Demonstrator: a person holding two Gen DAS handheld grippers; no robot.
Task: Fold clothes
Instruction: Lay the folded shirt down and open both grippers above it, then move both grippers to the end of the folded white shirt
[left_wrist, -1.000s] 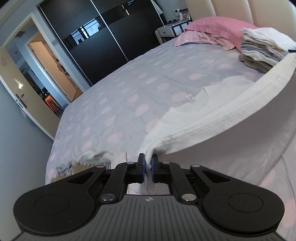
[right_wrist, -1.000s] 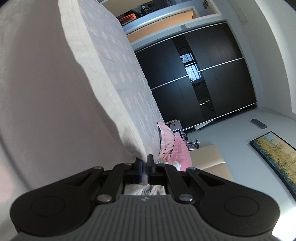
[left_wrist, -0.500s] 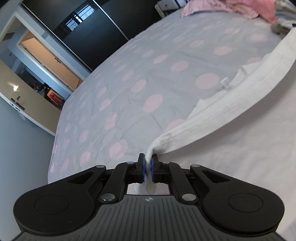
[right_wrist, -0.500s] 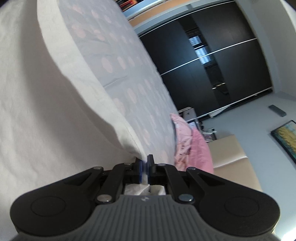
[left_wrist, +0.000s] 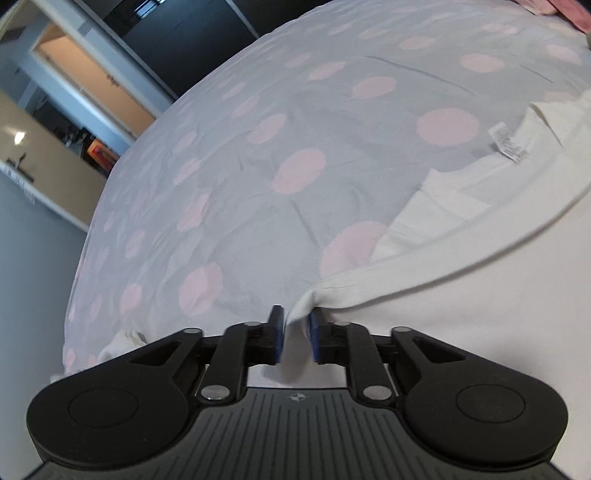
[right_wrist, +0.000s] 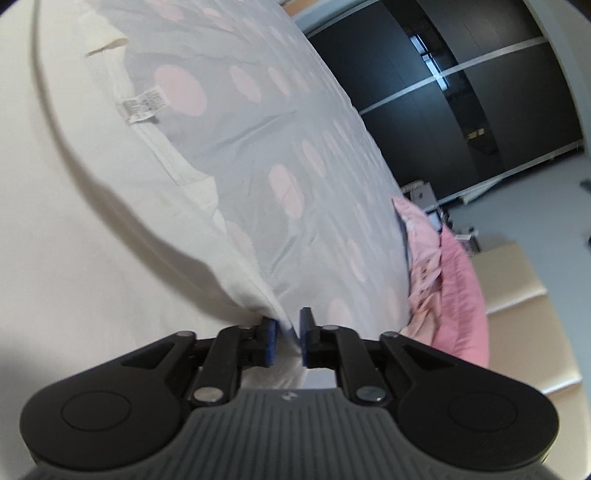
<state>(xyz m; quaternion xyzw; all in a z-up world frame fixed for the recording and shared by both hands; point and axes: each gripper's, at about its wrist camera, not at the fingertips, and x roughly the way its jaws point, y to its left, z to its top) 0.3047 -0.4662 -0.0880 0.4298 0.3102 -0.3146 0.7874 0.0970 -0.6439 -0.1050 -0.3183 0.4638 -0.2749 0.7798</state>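
A white garment (left_wrist: 480, 295) lies folded over on the grey bed sheet with pink dots (left_wrist: 295, 129), its care label (left_wrist: 508, 142) showing at the edge of the lower layer. My left gripper (left_wrist: 294, 334) is low over the bed and open, a corner of the folded edge still hanging loose between its blue pads. In the right wrist view the same garment (right_wrist: 92, 240) fills the left side, with the label (right_wrist: 142, 105) near the top. My right gripper (right_wrist: 287, 338) is open too, and the other corner sits slack between its pads.
Pink pillows (right_wrist: 461, 295) lie at the head of the bed, against a beige headboard (right_wrist: 517, 280). Dark sliding wardrobe doors (right_wrist: 461, 92) stand beyond. A crumpled pale cloth (left_wrist: 122, 341) sits at the bed's near left edge. A doorway (left_wrist: 85, 81) is at far left.
Both grippers have come down to the bed with the garment's edge, laying it over the lower layer. Both have opened, and the corners are now loose.
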